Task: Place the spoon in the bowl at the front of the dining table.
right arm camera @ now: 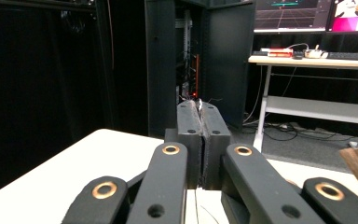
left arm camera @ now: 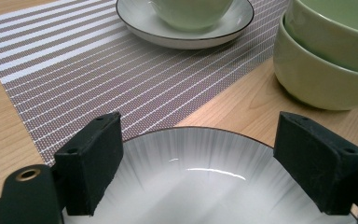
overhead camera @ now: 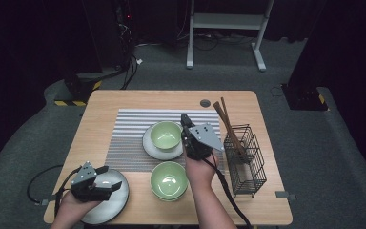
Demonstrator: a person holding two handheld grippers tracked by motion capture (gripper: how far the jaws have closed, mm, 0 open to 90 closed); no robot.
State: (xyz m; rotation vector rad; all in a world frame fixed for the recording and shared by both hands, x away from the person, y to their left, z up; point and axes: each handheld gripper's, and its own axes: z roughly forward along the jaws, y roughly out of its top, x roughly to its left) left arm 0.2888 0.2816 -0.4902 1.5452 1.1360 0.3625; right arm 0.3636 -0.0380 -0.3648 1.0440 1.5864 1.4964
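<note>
- One plate (overhead camera: 113, 201) sat at the near left corner of the table (overhead camera: 267, 210), just off the corner of the striped placemat (overhead camera: 131, 125) and near the stacked green bowls (overhead camera: 168, 180)
- Looked round, shallow and pale grey, with fine streaks running in from a thin dark rim (left arm camera: 200, 129) and a bright glare on the glaze
- Judged stiff, fairly heavy for its size, and breakable if knocked against the bowls or dropped
- Seemed slick too, so likely to slide out of a loose pinch
- Best taken at the rim, one pad above and one below, at the edge clear of the bowls, then lifted level
- Left gripper (overhead camera: 112, 177) hung low over that plate with jaws spread wide, astride the far part of it; could not tell whether the pads (left arm camera: 93, 163) touched it
- Right gripper (overhead camera: 186, 120) stood beside the bowl on its saucer (overhead camera: 166, 135), jaws pressed tight together with nothing clearly between them
</note>
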